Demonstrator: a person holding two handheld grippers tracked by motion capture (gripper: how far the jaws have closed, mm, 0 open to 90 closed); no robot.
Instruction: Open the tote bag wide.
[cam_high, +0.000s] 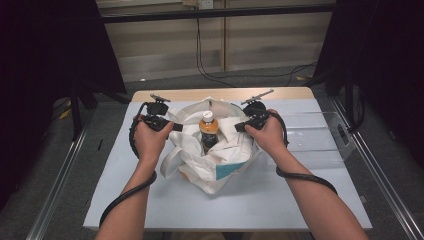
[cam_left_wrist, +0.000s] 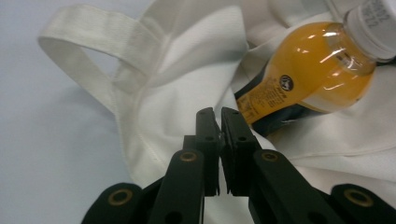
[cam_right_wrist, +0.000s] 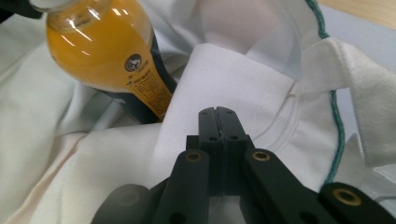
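A white cloth tote bag (cam_high: 215, 167) stands open in the middle of the table. Upright inside it is a bottle of orange drink (cam_high: 209, 131) with a white cap, which also shows in the gripper views (cam_left_wrist: 303, 70) (cam_right_wrist: 102, 51). My left gripper (cam_high: 175, 127) is at the bag's left rim and my right gripper (cam_high: 238, 128) at its right rim, one on each side of the bottle. In the left gripper view the jaws (cam_left_wrist: 218, 114) are pressed together on a thin edge of bag cloth (cam_left_wrist: 187, 60). The right gripper (cam_right_wrist: 217, 112) is likewise shut on a fold of the cloth (cam_right_wrist: 233, 79).
The bag rests on a pale blue-grey tabletop (cam_high: 125, 200). A clear plastic box (cam_high: 315, 140) lies to the right of the bag. One bag handle (cam_left_wrist: 93, 32) loops out over the table on the left side. Dark curtains and metal rails flank the table.
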